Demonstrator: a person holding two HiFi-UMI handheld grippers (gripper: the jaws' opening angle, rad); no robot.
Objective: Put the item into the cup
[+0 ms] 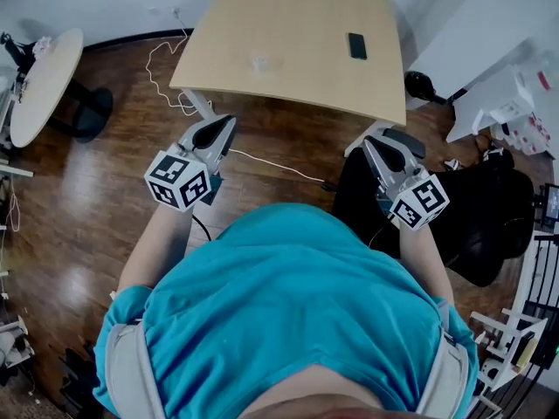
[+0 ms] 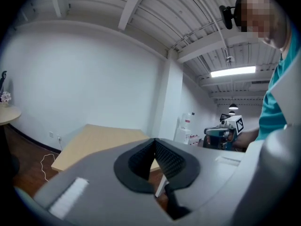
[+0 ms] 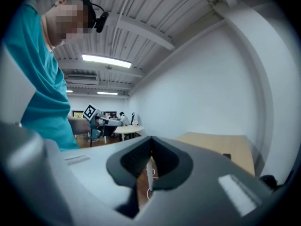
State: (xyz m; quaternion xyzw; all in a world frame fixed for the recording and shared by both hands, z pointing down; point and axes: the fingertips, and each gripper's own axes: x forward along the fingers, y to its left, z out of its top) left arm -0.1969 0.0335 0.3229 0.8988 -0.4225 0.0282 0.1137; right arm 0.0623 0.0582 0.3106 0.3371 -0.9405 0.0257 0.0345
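Note:
A small clear cup (image 1: 262,62) stands near the middle of the light wooden table (image 1: 288,24). A flat black item (image 1: 357,45) lies toward the table's right side. Both grippers are held in the air over the wooden floor, short of the table's near edge. My left gripper (image 1: 223,127) points at the table, jaws shut and empty. My right gripper (image 1: 371,144) is also shut with nothing in it. In the left gripper view the pads of the left gripper (image 2: 154,140) meet at the tip, with the table (image 2: 103,140) beyond. The right gripper view shows the right gripper (image 3: 151,138) closed.
A round white table (image 1: 39,81) stands at the far left. A black chair (image 1: 480,225) is just right of my right gripper. A white cable (image 1: 166,68) trails on the floor by the table's left leg. White shelving (image 1: 507,103) sits at the right.

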